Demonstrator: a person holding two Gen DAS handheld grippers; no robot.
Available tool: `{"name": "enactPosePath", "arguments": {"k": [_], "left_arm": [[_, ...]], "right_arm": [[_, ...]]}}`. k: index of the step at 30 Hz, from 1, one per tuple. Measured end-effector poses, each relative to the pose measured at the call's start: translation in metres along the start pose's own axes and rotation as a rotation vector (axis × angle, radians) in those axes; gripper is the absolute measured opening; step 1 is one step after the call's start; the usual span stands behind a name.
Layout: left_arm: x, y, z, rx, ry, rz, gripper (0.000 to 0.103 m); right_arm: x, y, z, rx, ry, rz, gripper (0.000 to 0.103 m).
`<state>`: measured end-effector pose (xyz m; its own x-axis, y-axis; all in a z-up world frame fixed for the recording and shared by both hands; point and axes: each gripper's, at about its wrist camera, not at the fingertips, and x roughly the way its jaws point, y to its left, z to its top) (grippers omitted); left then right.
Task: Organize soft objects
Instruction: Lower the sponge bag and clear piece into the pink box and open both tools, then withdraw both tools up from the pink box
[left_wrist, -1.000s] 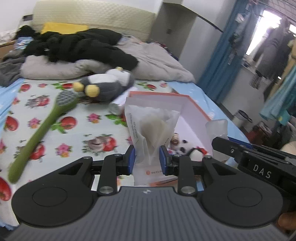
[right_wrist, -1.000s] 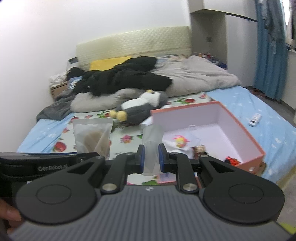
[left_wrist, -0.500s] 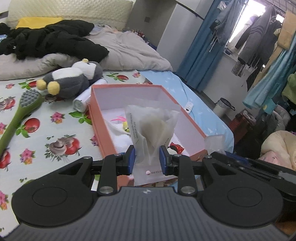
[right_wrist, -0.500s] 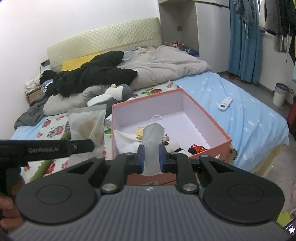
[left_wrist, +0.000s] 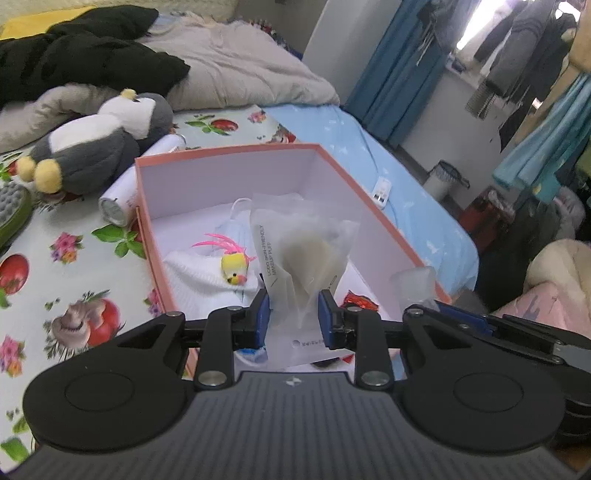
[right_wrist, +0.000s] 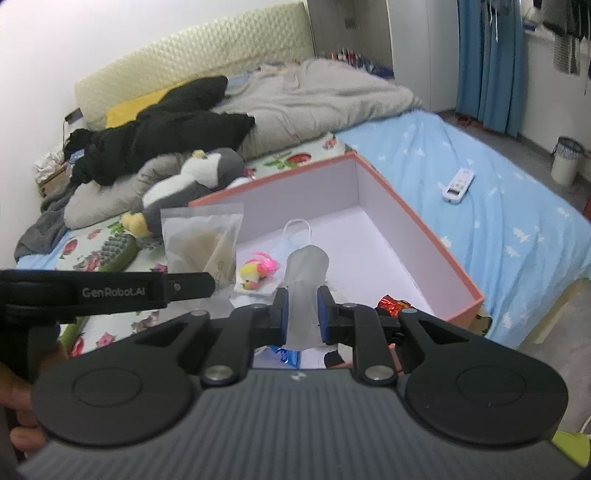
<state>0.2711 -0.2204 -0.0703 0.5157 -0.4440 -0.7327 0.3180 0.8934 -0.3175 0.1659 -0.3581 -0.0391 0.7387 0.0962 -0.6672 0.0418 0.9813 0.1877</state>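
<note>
While the plush penguin (left_wrist: 99, 155) lies on the flowered sheet (left_wrist: 70, 266) at ten o'clock, the left gripper (left_wrist: 293, 314) pinches a makeup puff packet (left_wrist: 301, 258) over the pink box (left_wrist: 384, 236). Inside this box a yellow toy bird (left_wrist: 234, 267) rests on white cloth. At three o'clock, the right gripper (right_wrist: 301, 312) pinches a small frosted pouch (right_wrist: 306, 280) above the same box.

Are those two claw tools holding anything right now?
Yes. The left gripper pinches a bagged makeup puff near its bottom; the right gripper pinches a small frosted pouch at its lower half.
</note>
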Motion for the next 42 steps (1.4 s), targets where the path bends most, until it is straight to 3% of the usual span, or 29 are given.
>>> {"name": "enactPosePath", "arguments": {"k": [12, 20, 21, 22, 24, 25, 26, 34, 42], "left_arm": [[0.093, 0.031, 0.061, -0.024, 0.062, 0.039, 0.032], [0.140, 0.045, 0.076, -0.019, 0.109, 0.048, 0.034], [0.143, 0.047, 0.077, -0.025, 0.108, 0.051, 0.037], [0.145, 0.050, 0.077, -0.030, 0.106, 0.055, 0.051], [0.149, 0.054, 0.077, -0.032, 0.114, 0.062, 0.060], [0.149, 0.056, 0.077, -0.032, 0.115, 0.064, 0.060], [0.149, 0.057, 0.077, -0.031, 0.115, 0.064, 0.060], [0.118, 0.056, 0.079, -0.018, 0.075, 0.070, 0.060], [0.049, 0.038, 0.079, 0.009, -0.015, 0.053, 0.060]], "right_arm": [[0.107, -0.023, 0.038, 0.015, 0.106, 0.041, 0.022], [0.157, -0.029, 0.051, 0.039, 0.142, 0.047, 0.022], [0.162, -0.029, 0.051, 0.040, 0.150, 0.048, 0.022], [0.165, -0.030, 0.051, 0.041, 0.157, 0.049, 0.023], [0.172, -0.031, 0.050, 0.042, 0.176, 0.041, 0.033], [0.176, -0.032, 0.049, 0.041, 0.185, 0.036, 0.045], [0.179, -0.032, 0.048, 0.041, 0.195, 0.028, 0.049], [0.165, -0.028, 0.049, 0.061, 0.169, 0.025, 0.049], [0.109, -0.014, 0.057, 0.060, 0.077, 0.028, 0.049]]}}
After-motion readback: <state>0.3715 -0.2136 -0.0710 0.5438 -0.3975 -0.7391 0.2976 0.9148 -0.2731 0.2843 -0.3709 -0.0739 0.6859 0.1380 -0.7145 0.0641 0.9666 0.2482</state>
